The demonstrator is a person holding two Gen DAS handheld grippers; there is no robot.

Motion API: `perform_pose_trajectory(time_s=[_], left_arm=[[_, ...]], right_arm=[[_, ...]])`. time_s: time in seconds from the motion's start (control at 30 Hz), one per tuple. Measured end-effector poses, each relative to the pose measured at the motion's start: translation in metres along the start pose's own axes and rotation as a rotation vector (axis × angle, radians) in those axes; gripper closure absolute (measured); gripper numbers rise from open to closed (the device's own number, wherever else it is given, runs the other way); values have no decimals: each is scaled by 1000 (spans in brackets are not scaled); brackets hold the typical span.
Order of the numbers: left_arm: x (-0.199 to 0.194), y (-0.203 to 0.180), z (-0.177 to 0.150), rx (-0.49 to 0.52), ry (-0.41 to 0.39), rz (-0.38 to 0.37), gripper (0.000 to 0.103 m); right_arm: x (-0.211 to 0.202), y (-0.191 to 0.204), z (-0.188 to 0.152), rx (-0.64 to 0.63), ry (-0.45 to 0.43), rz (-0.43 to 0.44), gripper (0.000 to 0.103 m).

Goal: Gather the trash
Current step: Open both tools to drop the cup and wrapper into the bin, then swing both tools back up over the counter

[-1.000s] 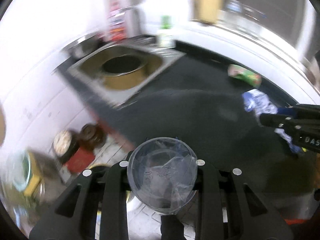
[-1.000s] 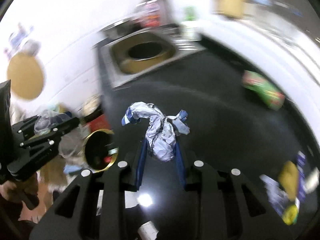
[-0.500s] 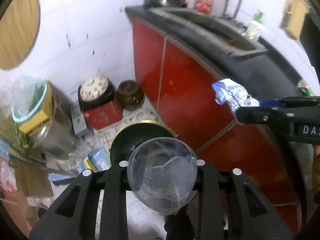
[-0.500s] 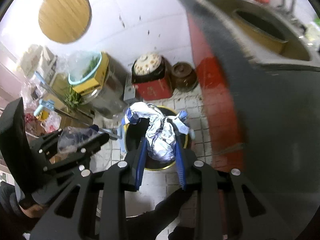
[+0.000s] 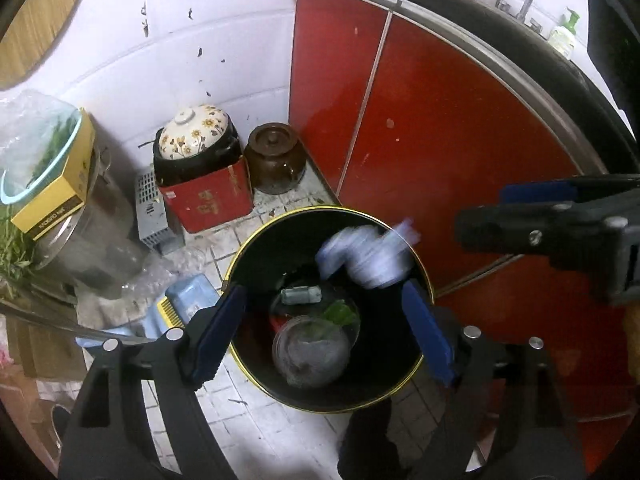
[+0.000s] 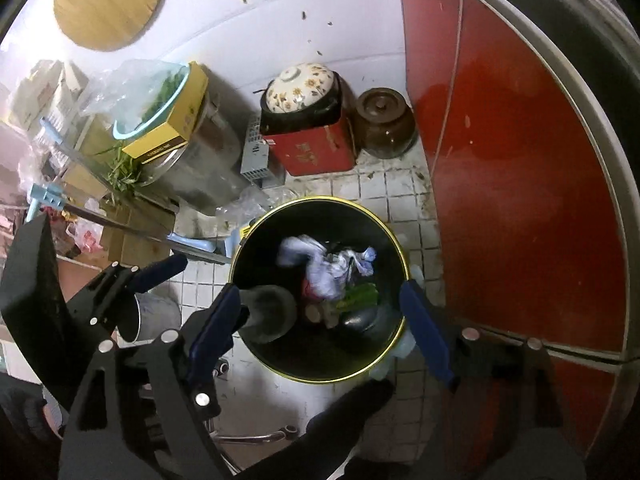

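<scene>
A black trash bin with a gold rim stands on the tiled floor below both grippers. My left gripper hangs over it with its jaws opening and nothing between the blue pads. The clear plastic cup has dropped inside the bin. My right gripper is also over the bin with its jaws opening and empty. The crumpled blue-and-white wrapper is blurred, falling onto the rubbish inside. The right gripper's fingers show at the right of the left wrist view.
Red cabinet doors rise right of the bin under a dark counter. Behind it stand a floral-lidded pot on a red box, a brown jar, a big glass jar with a yellow box on top, and a blue dustpan.
Both grippers came off the counter and down over the floor bin. Both sets of jaws opened, and the cup and the wrapper were let go into the bin.
</scene>
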State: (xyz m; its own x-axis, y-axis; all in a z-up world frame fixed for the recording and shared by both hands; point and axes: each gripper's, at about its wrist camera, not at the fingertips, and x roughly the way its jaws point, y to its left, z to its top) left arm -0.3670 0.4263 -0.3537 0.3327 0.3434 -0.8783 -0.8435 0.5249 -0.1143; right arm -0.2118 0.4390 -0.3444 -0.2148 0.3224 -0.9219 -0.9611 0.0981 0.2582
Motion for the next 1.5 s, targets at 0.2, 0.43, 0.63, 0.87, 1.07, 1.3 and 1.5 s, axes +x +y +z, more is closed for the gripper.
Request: perform_pose_trajectory(time_s=[0.2, 0.43, 0.63, 0.87, 1.07, 1.3, 1.5], left_arm=[[-14, -1, 4, 14, -7, -21, 22], [-69, -37, 27, 100, -46, -16, 16], [-145, -133, 62, 331, -115, -98, 8], [-206, -298, 71, 633, -167, -334, 7], [-250, -433, 37, 879, -156, -556, 7], [-287, -526, -26, 1083, -132, -687, 7], [-295, -557, -51, 1108, -87, -725, 7]], right_arm=[[-21, 1, -5, -1, -20, -11, 24], [-115, -10, -23, 57, -113, -27, 20], [-258, -53, -80, 189, -275, -135, 12], [-397, -116, -183, 450, -416, -379, 10], [-497, -159, -304, 747, -537, -574, 10], [-557, -181, -449, 1055, -595, -729, 10], [-566, -178, -515, 1163, -616, -757, 10]])
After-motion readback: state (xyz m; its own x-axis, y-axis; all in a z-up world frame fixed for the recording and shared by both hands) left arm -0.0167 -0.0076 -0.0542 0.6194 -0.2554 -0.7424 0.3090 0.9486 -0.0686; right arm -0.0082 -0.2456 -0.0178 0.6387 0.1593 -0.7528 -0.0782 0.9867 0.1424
